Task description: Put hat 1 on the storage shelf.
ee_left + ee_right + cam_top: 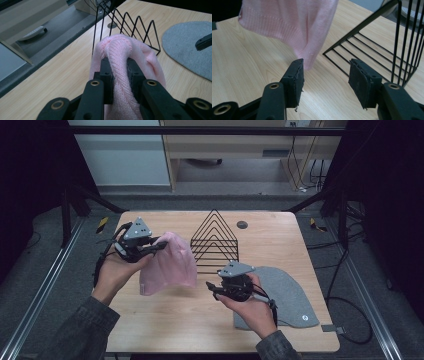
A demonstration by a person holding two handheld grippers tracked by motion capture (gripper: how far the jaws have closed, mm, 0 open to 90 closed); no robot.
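Observation:
A pink knit hat hangs above the wooden table, pinched at its top by my left gripper. In the left gripper view the knit of the hat is bunched between the two pads, which press on it. My right gripper is held low over the table, to the right of the hat's hanging rim. Its jaws stand apart with nothing between them; the hat's lower corner dangles just beyond its left pad. A grey hat lies flat on the table under my right hand.
A black wire rack of triangular dividers stands at the middle back of the table, close behind the pink hat and just ahead of my right gripper. A round grommet sits near the far edge.

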